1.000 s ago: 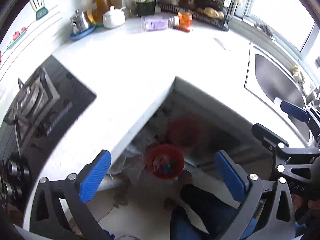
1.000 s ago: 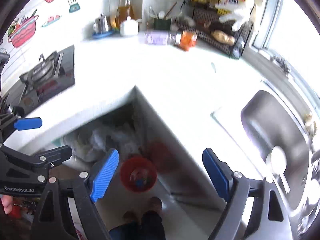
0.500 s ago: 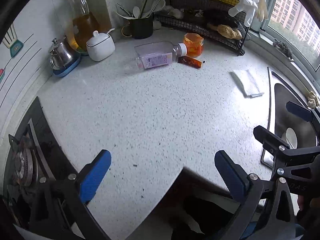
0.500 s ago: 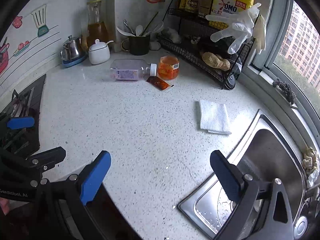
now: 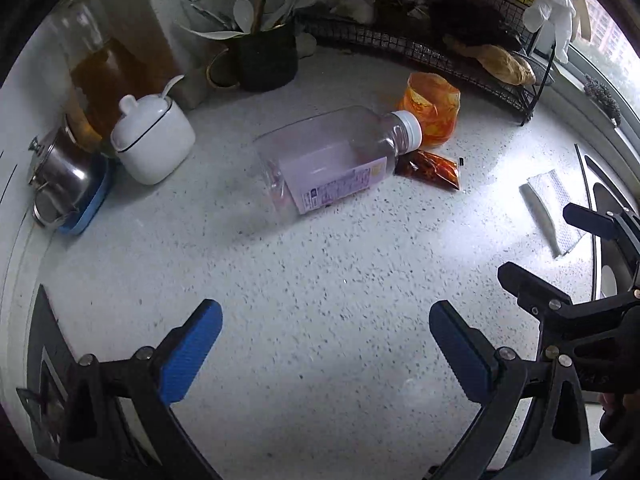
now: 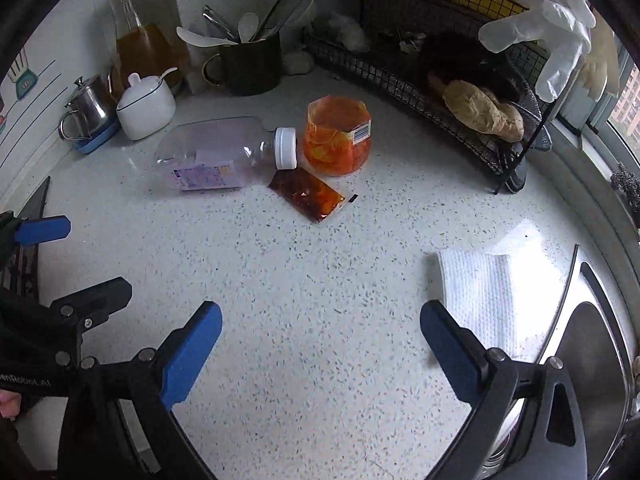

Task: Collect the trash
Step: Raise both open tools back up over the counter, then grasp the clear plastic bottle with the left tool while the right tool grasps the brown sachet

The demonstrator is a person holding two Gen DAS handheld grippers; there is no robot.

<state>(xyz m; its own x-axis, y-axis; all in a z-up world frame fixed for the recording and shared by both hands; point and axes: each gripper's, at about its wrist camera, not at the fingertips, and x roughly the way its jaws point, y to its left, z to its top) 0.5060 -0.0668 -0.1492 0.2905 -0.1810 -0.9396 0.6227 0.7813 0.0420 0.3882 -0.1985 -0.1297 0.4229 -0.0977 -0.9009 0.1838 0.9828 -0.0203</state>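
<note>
Both claws, the left gripper (image 5: 324, 328) and right gripper (image 6: 320, 330), hang wide apart over the speckled counter (image 6: 304, 288), holding nothing. Farther off, near twelve o'clock, lies the empty bottle (image 6: 218, 158) on its side; the sauce packet (image 6: 306, 196) and orange wrapper (image 6: 338, 140) seem to touch its cap.

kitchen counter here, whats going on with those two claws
A person holds a claw in each hand over the white speckled counter, set to collect trash. Both the left claw and the right claw are open and empty. Ahead of them lie an empty plastic bottle on its side, an orange cup and a dark sauce packet, close together. A folded paper towel lies by the sink. Nothing is picked up yet.
</note>
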